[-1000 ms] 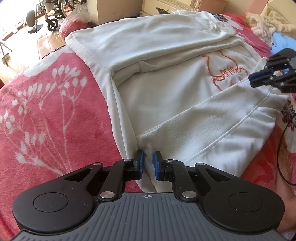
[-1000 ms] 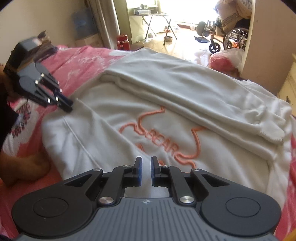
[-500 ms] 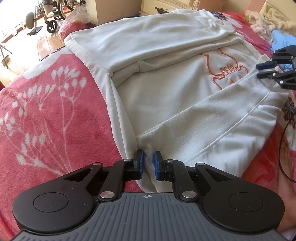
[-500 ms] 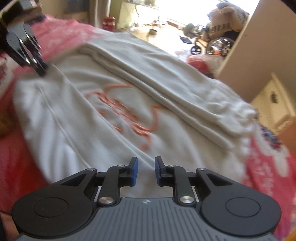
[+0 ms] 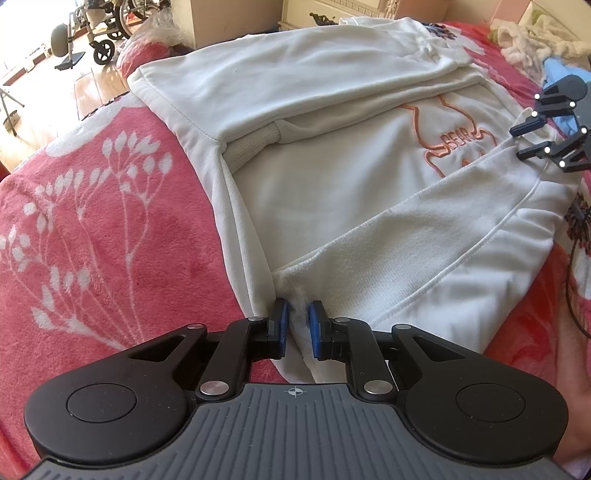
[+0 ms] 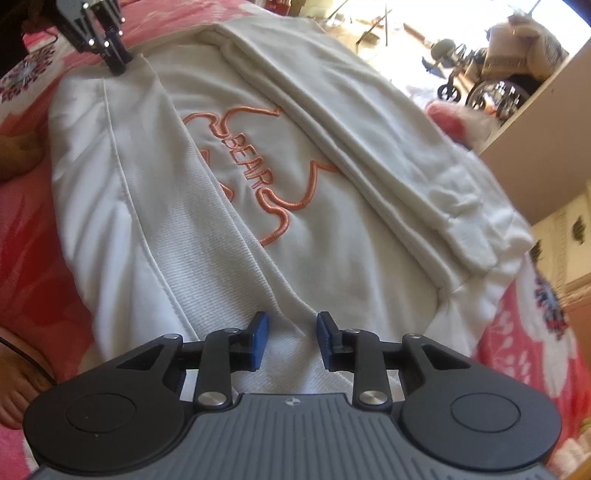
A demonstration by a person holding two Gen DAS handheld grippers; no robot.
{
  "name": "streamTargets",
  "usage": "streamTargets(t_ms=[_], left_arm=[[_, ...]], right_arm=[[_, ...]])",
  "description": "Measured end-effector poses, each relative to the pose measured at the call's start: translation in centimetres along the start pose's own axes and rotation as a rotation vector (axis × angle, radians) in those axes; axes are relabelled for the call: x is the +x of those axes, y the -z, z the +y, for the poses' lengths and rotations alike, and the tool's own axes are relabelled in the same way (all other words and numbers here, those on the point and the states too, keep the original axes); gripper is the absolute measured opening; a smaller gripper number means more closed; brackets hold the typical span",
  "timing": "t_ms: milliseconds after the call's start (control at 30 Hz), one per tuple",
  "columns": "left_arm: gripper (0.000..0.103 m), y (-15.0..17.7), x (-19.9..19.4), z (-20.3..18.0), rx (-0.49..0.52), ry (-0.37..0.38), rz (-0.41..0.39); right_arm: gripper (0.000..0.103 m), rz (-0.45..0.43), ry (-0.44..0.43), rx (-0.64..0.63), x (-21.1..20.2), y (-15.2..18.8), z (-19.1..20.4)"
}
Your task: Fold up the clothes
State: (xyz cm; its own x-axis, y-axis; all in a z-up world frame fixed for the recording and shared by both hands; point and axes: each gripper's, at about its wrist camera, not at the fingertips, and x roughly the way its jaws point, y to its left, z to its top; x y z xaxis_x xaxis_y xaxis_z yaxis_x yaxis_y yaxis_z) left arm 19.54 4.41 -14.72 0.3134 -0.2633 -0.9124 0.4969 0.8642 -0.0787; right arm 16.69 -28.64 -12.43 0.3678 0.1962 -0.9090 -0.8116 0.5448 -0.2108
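Observation:
A white sweatshirt (image 5: 332, 192) with orange "BEAR" embroidery (image 6: 251, 173) lies flat on the bed, both sleeves folded across its front. My left gripper (image 5: 297, 328) is shut on the cuff of the near sleeve (image 5: 424, 236), with white fabric pinched between the blue pads. The right wrist view shows that gripper (image 6: 118, 62) at the far corner of the garment. My right gripper (image 6: 291, 338) hovers over the shoulder end of the same sleeve. Its jaws are opening and nothing is pressed between them. In the left wrist view it (image 5: 532, 140) sits at the right edge beside the embroidery.
A pink floral blanket (image 5: 92, 240) covers the bed under the sweatshirt. Loose clothes (image 5: 535, 40) are piled at the far right corner. A wheelchair (image 5: 99, 33) and pale cabinets (image 5: 229, 18) stand on the wooden floor beyond. A person's hand (image 6: 18, 155) rests on the blanket.
My right gripper's jaws have spread apart, and it has rolled and shifted along the sweatshirt. The left gripper still pinches the cuff in the same spot.

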Motion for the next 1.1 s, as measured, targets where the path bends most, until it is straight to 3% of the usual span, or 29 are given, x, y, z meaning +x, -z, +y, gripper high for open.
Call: streamTargets(t_ms=[200, 400, 567, 700, 800, 833, 933, 1100], left_arm=[[0.014, 0.1, 0.1, 0.0, -0.001, 0.002, -0.002], [0.014, 0.1, 0.2, -0.2, 0.002, 0.000, -0.006], [0.014, 0.1, 0.2, -0.3, 0.003, -0.004, -0.006], [0.014, 0.1, 0.2, -0.3, 0.002, -0.005, -0.007], [0.014, 0.1, 0.2, -0.3, 0.002, -0.004, -0.006], [0.014, 0.1, 0.2, -0.3, 0.003, -0.003, -0.005], [0.014, 0.0, 0.2, -0.1, 0.003, 0.002, -0.003], [0.014, 0.1, 0.2, -0.1, 0.002, 0.000, -0.006]], right_arm=[[0.005, 0.005, 0.036, 0.029, -0.2, 0.2, 1.6], [0.003, -0.041, 0.148, 0.070, -1.7, 0.1, 2.1], [0.003, -0.044, 0.182, 0.094, -0.4, 0.0, 1.5], [0.008, -0.068, 0.196, 0.179, -0.3, 0.7, 0.8], [0.032, -0.111, 0.205, 0.282, -1.2, 1.3, 0.0], [0.035, -0.132, 0.217, 0.318, -2.0, 1.7, -0.4], [0.036, -0.160, 0.259, 0.409, -3.8, 3.2, -1.3], [0.035, -0.127, 0.296, 0.575, -4.9, 5.8, -2.5]])
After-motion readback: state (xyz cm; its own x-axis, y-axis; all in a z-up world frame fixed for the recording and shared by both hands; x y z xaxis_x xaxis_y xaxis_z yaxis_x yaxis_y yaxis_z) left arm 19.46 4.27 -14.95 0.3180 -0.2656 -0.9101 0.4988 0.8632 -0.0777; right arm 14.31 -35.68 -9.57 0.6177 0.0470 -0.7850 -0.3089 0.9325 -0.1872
